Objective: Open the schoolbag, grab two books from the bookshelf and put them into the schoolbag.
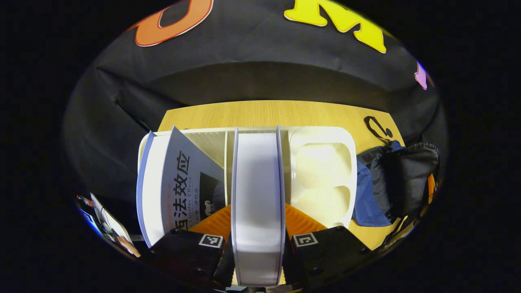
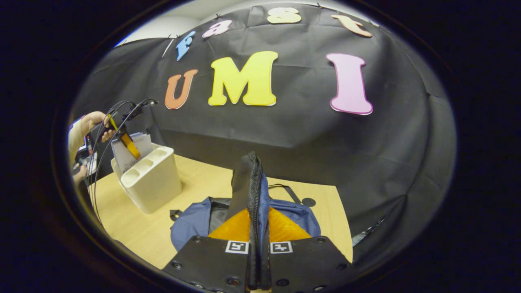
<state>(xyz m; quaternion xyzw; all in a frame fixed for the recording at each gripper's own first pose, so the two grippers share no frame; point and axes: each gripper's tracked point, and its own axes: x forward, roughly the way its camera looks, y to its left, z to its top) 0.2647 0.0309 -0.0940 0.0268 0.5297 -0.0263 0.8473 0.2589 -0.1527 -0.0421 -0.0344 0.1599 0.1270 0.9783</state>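
The light wood-grain counter (image 2: 134,228) carries all task items. The blue and black fabric schoolbag (image 2: 195,221) lies flat on the counter, near the white plastic bookshelf with rounded compartments (image 2: 152,181) but apart from it. In the left gripper view the schoolbag (image 1: 401,183) lies just to the right of the bookshelf (image 1: 325,162). The right tongs (image 2: 258,244) are closed narrowly on the black zippered edge of the schoolbag flap (image 2: 249,183), both fingers pressing on it; the flap stands upright above the bag body. The left tongs (image 1: 257,240) hold a thick white-paged book with a pale blue-grey cover (image 1: 257,195), which stands fore-edge toward the camera in the bookshelf, both fingers pressing on its two covers. A second large book with a grey printed cover and blue spine (image 1: 179,183) leans tilted in the compartment to the left of the held book. In the right gripper view, a person's hand (image 2: 91,122) grips the left tongs (image 2: 129,146) above the bookshelf, with black cables (image 2: 122,110) looping from them.
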